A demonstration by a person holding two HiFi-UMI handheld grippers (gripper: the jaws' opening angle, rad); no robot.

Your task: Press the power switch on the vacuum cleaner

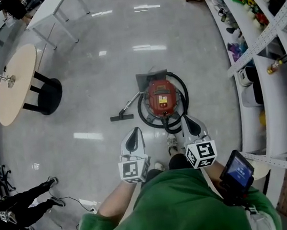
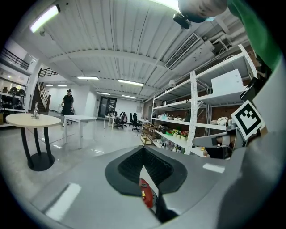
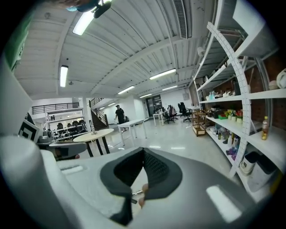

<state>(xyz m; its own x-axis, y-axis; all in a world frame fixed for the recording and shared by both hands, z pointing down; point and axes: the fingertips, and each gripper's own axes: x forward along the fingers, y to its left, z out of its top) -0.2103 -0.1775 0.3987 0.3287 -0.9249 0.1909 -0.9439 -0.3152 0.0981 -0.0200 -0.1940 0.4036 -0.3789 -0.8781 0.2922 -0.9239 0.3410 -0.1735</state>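
vacuum cleaner (image 1: 162, 98) stands on floor (image 1: 88, 82) just ahead of you, untouched. you hold left gripper (image 1: 134, 133) and right gripper (image 1: 189, 121) up near body, well apart from it, both with jaws together, empty. press on switch not yet done.

We record the vacuum cleaner (image 1: 162, 98) standing upright on the glossy floor (image 1: 103, 80): a round red canister. Its black hose (image 1: 182, 89) loops in a ring around the body. A thin wand (image 1: 131, 104) runs out to the left, ending in a flat black floor nozzle (image 1: 121, 117). We cannot make out the power switch.
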